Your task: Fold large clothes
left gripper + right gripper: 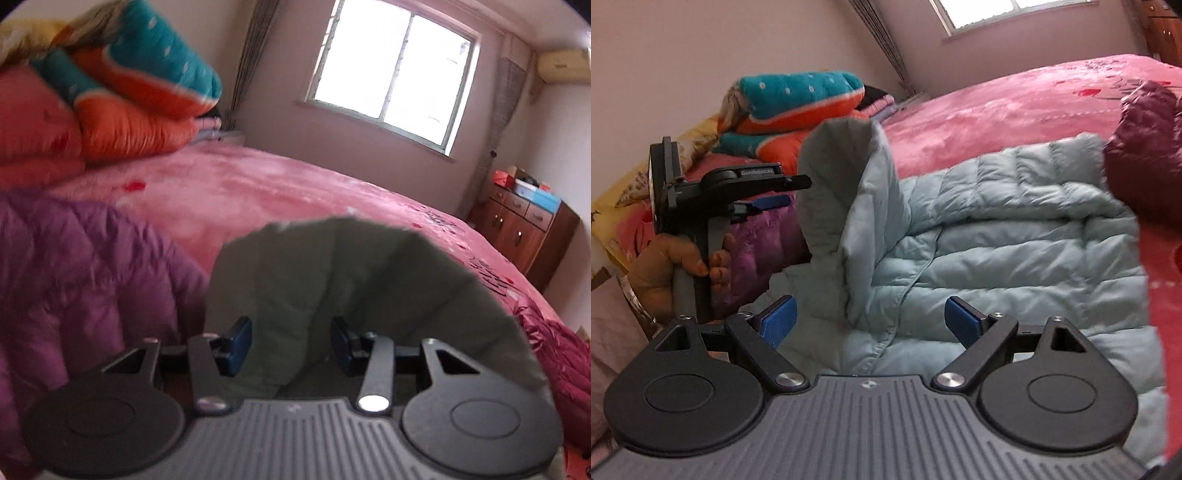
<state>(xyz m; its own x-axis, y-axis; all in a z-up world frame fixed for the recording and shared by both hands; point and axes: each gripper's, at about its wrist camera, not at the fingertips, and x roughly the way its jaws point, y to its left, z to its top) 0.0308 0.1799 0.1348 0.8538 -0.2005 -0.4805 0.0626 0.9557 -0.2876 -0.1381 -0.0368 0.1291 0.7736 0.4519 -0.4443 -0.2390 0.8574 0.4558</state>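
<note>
A light blue puffer jacket (1015, 236) lies spread on the pink bed (997, 107). My left gripper (291, 343) is shut on one raised part of the jacket, which fills the left wrist view as grey-green fabric (351, 280). The right wrist view shows this gripper (790, 192) at the left, holding up that raised part (842, 177). My right gripper (870, 319) is open, its blue pads either side of the jacket's near edge, not clamping it.
A purple puffer jacket (74, 266) lies at the left. A maroon jacket (1137, 147) lies at the right on the bed. Folded quilts (122, 85) are stacked by the wall. A wooden dresser (524, 229) stands below the window (395, 70).
</note>
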